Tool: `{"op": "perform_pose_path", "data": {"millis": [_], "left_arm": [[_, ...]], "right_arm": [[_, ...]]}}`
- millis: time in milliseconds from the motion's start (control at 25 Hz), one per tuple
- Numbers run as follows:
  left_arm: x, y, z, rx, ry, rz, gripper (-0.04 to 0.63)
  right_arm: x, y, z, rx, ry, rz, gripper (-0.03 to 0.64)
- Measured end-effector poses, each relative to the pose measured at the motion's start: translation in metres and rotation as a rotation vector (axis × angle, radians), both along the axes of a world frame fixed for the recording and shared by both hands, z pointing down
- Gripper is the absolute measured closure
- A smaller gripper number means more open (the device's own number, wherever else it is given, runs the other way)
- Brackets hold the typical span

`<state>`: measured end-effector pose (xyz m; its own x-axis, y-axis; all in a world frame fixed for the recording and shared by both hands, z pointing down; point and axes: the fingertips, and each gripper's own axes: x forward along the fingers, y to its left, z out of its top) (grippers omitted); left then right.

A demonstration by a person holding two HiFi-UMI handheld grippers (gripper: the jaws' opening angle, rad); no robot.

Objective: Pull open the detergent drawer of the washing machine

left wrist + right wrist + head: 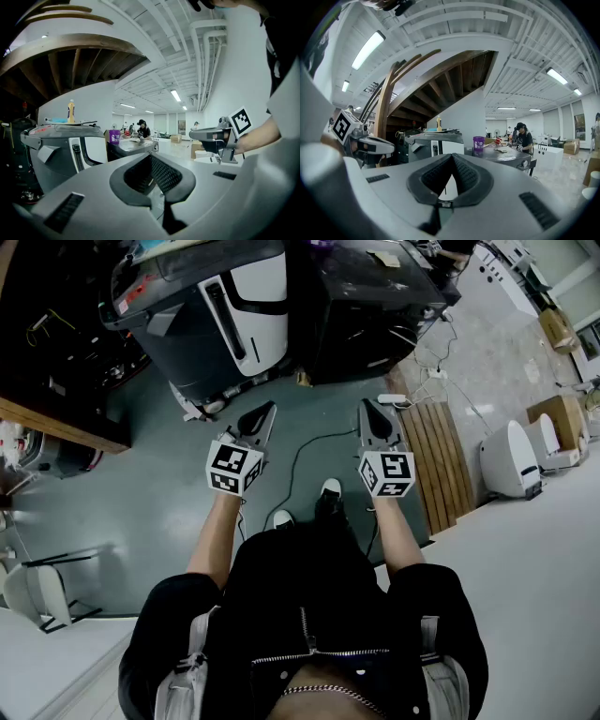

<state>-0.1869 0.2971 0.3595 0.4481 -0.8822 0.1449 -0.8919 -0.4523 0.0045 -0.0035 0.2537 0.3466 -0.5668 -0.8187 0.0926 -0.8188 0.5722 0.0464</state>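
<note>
A grey washing machine [178, 324] with a white door [253, 296] stands ahead on the floor, well beyond both grippers; it also shows in the left gripper view [56, 150] and the right gripper view [433, 140]. A grey angled panel [161, 320] sits at its upper front left; I cannot tell whether it is the drawer. My left gripper [266, 409] [151, 155] is held level in the air, jaws together, empty. My right gripper [367, 406] [452, 154] hangs beside it, also shut on nothing.
A black machine [375, 306] stands to the right of the grey one, with a purple cup [478, 143] on top. A yellow bottle [71, 111] stands on the grey machine. A cable [300, 460], a power strip [392, 399] and a slatted wooden board [441, 460] lie on the floor.
</note>
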Motion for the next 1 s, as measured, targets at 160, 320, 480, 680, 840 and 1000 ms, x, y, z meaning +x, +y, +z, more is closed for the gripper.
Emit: {"op": "perform_pose_path", "data": {"millis": [160,320,480,680,840,1000], "left_arm": [[0.001,0.005,0.005,-0.005,-0.006,0.011,0.574],[0.002,0.007,0.004,-0.002,-0.004,0.020,0.574],[0.003,0.005,0.005,0.000,-0.009,0.035,0.574],[0.005,-0.007,0.003,0.004,-0.011,0.043,0.574],[0.005,-0.025,0.004,-0.002,-0.011,0.041,0.574],[0.010,-0.055,0.004,-0.006,-0.002,0.043,0.574]], "right_arm": [[0.001,0.006,0.005,-0.015,-0.040,-0.001,0.612],[0.001,0.010,0.009,-0.041,-0.046,-0.004,0.612],[0.000,0.011,0.007,-0.020,-0.031,0.017,0.612],[0.005,-0.003,0.007,-0.020,-0.046,0.042,0.612],[0.007,-0.022,0.006,-0.014,-0.048,0.055,0.612],[0.010,-0.049,0.003,-0.008,-0.046,0.043,0.612]]}}
